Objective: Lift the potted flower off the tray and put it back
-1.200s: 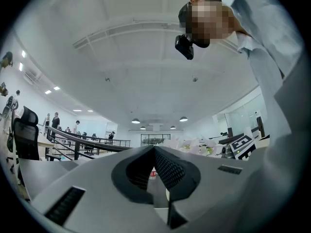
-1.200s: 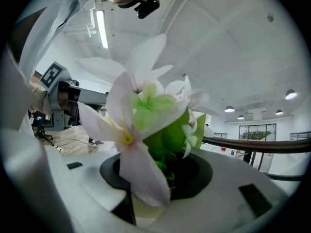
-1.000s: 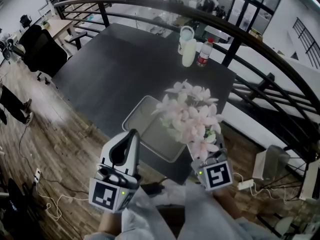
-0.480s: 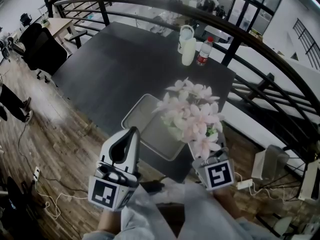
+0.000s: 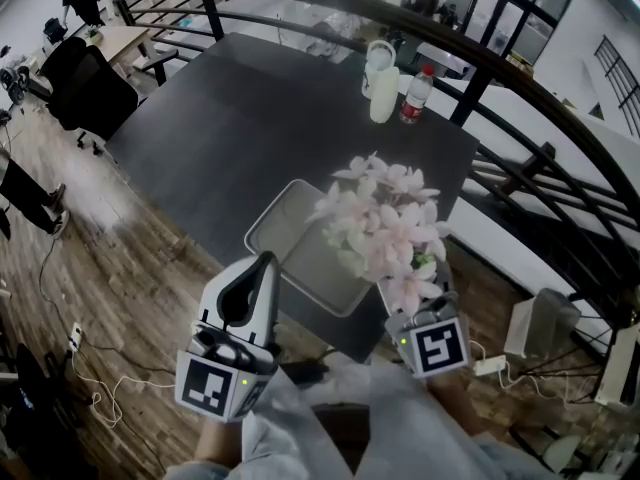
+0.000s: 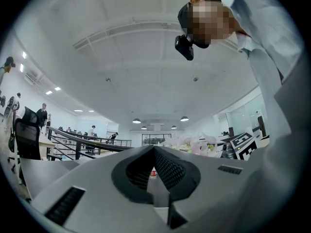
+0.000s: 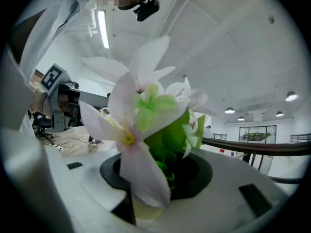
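Left tool (image 5: 266,264): held at the near left over the near edge of the surface, tips pointing away from the person. In the left gripper view (image 6: 153,149) its two jaws met at their tips and nothing lay between them.
Right tool (image 7: 160,178): held at the near right, its marker cube (image 5: 435,349) facing up. Its jaws were closed round the base of the potted flower.
Potted flower (image 5: 385,230): gripped in the right tool. Pale pink blooms and green leaves spread over the right part of the tray. In the right gripper view a pale pot (image 7: 145,213) sat low between the jaws beneath the petals. Whether the pot touched the tray could not be told, as the blooms hid it.
Tray (image 5: 290,230): grey and rectangular with rounded corners, lying near the near edge of the surface. Its left part was bare.
Surface (image 5: 240,133): a dark tabletop.
Bottle (image 5: 413,97): clear with a red label, upright at the far right of the surface.
Pale jug (image 5: 379,84): upright just left of the bottle.
Office chair (image 5: 88,96): black, on the wooden floor (image 5: 120,258) to the far left of the surface.
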### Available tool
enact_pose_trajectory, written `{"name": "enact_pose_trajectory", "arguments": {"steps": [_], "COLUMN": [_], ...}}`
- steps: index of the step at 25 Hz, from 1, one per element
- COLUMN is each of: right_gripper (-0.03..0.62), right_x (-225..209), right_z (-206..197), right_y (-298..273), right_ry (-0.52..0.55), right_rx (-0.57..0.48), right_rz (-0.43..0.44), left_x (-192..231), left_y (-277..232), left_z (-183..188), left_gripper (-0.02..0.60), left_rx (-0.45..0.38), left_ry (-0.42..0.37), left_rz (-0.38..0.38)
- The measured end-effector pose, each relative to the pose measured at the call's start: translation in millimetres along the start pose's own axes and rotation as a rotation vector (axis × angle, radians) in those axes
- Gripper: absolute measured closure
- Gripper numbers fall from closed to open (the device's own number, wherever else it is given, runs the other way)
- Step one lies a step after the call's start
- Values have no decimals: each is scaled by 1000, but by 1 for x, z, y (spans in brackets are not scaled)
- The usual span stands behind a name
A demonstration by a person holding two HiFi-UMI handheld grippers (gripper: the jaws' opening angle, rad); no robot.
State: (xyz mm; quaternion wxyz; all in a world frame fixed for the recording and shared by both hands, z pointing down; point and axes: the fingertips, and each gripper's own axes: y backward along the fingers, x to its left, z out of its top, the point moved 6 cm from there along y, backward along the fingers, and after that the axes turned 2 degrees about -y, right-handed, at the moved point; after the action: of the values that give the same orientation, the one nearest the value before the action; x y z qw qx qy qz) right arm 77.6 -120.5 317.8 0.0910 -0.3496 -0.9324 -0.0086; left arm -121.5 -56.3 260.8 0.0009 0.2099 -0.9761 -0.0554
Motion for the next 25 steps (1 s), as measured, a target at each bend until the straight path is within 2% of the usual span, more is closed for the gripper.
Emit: {"name": "enact_pose_trajectory", "arguments": {"steps": [12,16,20,25], "right_gripper": [418,419,419,419], "right_x": [7,5,7,10], "right_z": [-27,-40,-54,-70], "right_y": [-16,-22,-30,-41], "right_ry": [-19,-33,-38,-45], "right_rx": [48,75,91,118], "right_rz": [81,108,135,163], "left_x": [5,5,8,15], "left_y": [10,6,11,15], "left_z": [-13,-14,-26,-29], "left_gripper": [583,583,583,583], "left_rx": [56,48,114,113], "left_ry": [4,13,27,20], "left_rz": [76,99,123,152]}}
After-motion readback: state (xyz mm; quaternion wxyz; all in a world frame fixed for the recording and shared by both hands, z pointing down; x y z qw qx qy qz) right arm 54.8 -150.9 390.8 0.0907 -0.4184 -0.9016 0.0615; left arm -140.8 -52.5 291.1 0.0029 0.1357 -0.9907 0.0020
